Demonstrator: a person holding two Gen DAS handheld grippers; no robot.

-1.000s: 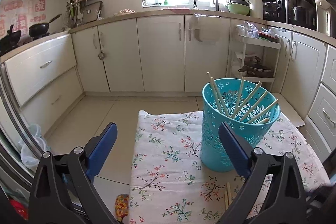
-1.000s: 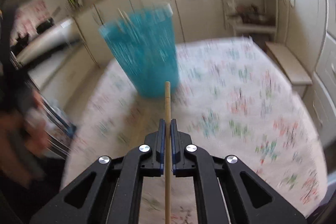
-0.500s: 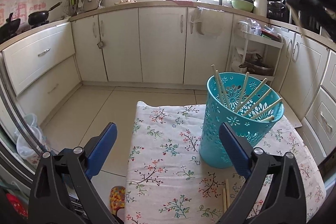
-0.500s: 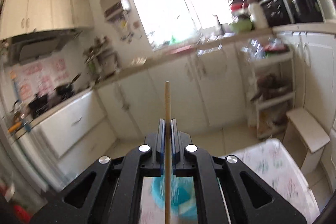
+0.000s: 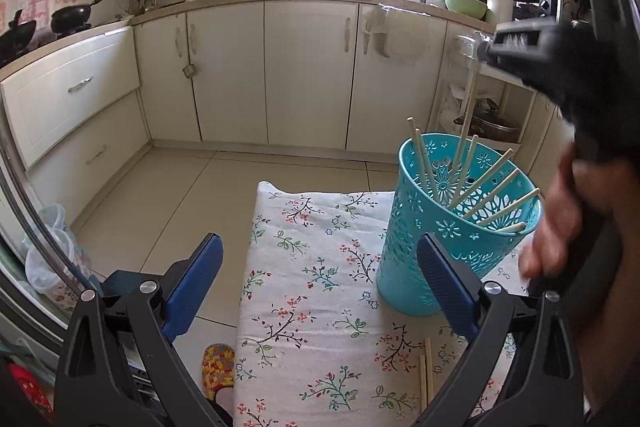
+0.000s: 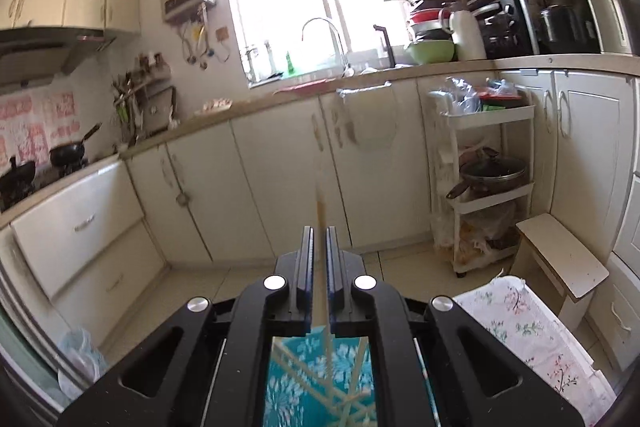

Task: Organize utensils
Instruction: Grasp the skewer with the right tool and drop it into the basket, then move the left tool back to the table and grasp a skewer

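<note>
Above the teal basket (image 5: pixel 460 227), the right gripper (image 6: pixel 319 255) has risen, apparently still pinching its chopstick (image 6: pixel 321 211), ready to drop; left gripper (image 5: pixel 320 279) gapes empty.

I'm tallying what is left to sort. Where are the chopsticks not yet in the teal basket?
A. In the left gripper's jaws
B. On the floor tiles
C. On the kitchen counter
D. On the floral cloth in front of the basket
D: loose chopsticks lie on the floral cloth just in front of the teal basket.
</note>
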